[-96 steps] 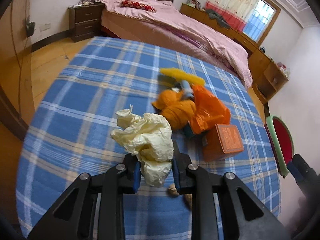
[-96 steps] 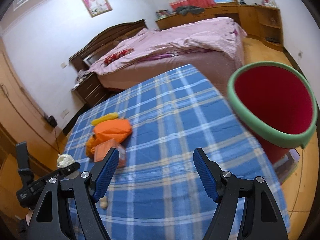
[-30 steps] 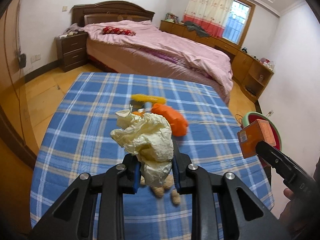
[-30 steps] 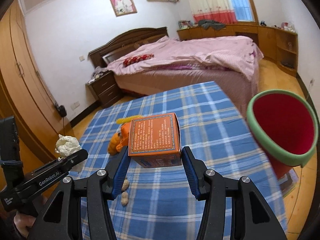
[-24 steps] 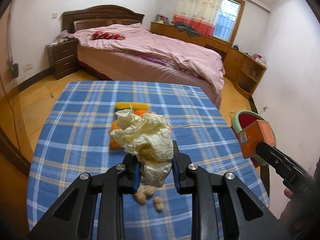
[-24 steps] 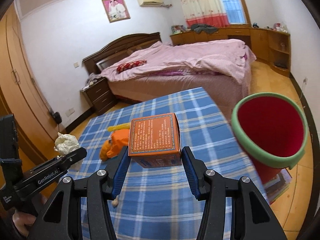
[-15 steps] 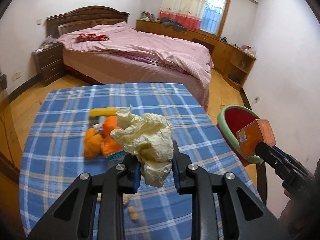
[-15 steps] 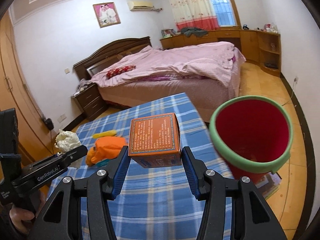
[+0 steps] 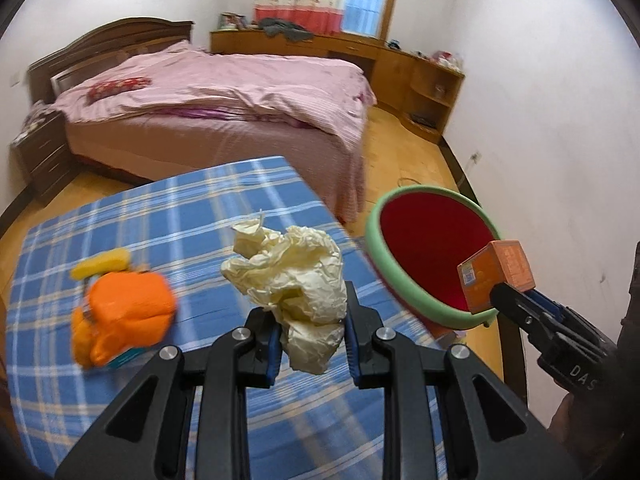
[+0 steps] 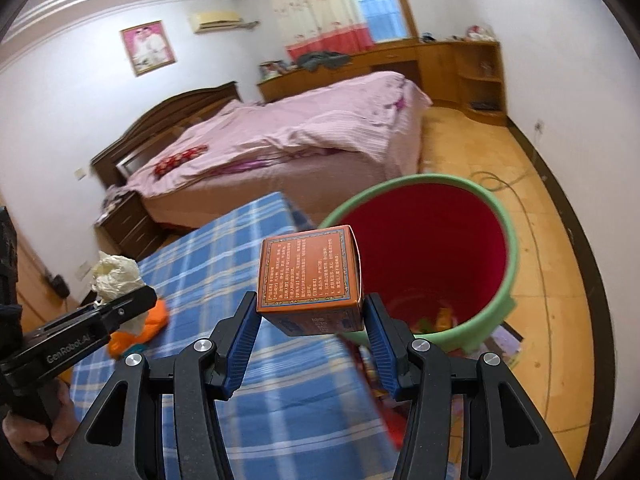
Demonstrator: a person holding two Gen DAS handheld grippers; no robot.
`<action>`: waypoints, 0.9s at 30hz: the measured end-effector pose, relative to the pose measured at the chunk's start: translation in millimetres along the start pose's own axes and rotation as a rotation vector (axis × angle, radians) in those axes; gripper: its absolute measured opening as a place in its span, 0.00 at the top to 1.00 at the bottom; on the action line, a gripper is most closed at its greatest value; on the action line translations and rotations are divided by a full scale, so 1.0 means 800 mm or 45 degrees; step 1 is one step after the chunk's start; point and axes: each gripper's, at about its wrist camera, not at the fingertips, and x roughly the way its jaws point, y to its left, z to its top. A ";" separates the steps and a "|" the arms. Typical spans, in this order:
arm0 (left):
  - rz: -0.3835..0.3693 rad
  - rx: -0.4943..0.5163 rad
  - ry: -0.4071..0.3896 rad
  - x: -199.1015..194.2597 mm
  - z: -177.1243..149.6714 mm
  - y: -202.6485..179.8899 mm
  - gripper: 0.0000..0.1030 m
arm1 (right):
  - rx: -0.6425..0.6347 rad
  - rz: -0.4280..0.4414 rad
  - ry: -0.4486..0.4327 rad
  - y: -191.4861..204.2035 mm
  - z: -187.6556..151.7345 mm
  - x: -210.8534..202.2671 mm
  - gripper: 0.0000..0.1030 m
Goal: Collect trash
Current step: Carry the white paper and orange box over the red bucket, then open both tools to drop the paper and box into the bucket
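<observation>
My left gripper (image 9: 310, 334) is shut on a crumpled cream paper wad (image 9: 294, 276), held above the blue plaid table (image 9: 172, 216). The wad (image 10: 116, 274) also shows at the left of the right wrist view. My right gripper (image 10: 312, 334) is shut on an orange box (image 10: 310, 274), carried at the table's right edge in front of the red bin with a green rim (image 10: 508, 248). In the left wrist view the box (image 9: 496, 276) hangs before the bin (image 9: 434, 256). An orange bag (image 9: 124, 316) and a yellow piece (image 9: 102, 266) lie on the table.
A bed with pink bedding (image 9: 224, 100) stands beyond the table, with a dark nightstand (image 9: 44, 152) at left and wooden cabinets (image 9: 420, 80) along the far wall. Wooden floor (image 10: 556, 240) surrounds the bin, which holds some litter (image 10: 436, 318). A hand (image 10: 28, 432) holds the left gripper.
Both grippers have swung to the right with their loads. The red bin has come closer and more central in both views, and the orange bag has slid toward the left.
</observation>
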 end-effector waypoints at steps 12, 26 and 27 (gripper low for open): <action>-0.112 0.146 0.096 0.079 0.023 -0.090 0.76 | 0.119 -0.108 0.046 -0.083 0.009 0.029 0.48; -0.131 0.184 0.164 0.152 0.044 -0.126 0.76 | 0.191 -0.145 0.092 -0.125 0.008 0.068 0.45; -0.132 0.184 0.168 0.155 0.045 -0.128 0.76 | 0.195 -0.143 0.090 -0.126 0.008 0.069 0.45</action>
